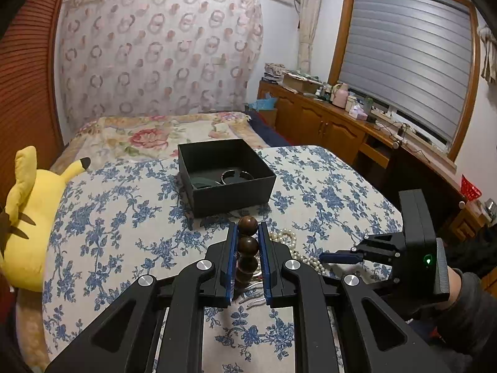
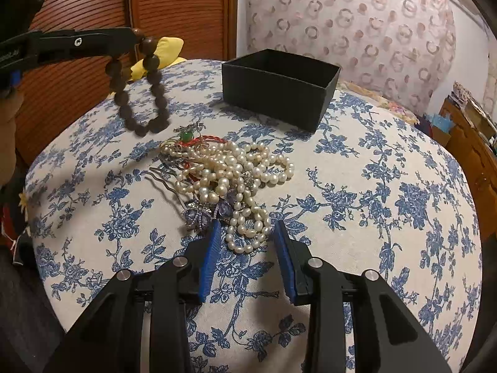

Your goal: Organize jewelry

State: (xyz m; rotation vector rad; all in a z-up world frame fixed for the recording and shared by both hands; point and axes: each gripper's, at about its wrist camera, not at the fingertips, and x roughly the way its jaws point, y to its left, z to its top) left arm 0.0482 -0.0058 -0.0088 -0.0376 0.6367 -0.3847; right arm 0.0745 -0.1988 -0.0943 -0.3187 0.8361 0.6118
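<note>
My left gripper (image 1: pixel 248 228) is shut on a brown wooden bead bracelet (image 1: pixel 247 250), held above the table; in the right wrist view the bracelet (image 2: pixel 141 93) hangs from that gripper (image 2: pixel 135 35) at upper left. An open black box (image 1: pixel 225 174) stands beyond it with a silver bangle (image 1: pixel 233 174) inside; the box (image 2: pixel 279 88) also shows in the right wrist view. My right gripper (image 2: pixel 247 228) is open, its fingers either side of the near end of a pearl necklace pile (image 2: pixel 236 180). A green-stone piece (image 2: pixel 186 136), red cord and purple brooch (image 2: pixel 205 213) lie in the pile.
A blue-flowered cloth (image 2: pixel 372 186) covers the round table. A yellow plush toy (image 1: pixel 31 217) sits at the left edge. A bed (image 1: pixel 155 133) lies behind the table, wooden cabinets (image 1: pixel 326 124) to the right. A metal hair comb (image 2: pixel 164 177) lies left of the pearls.
</note>
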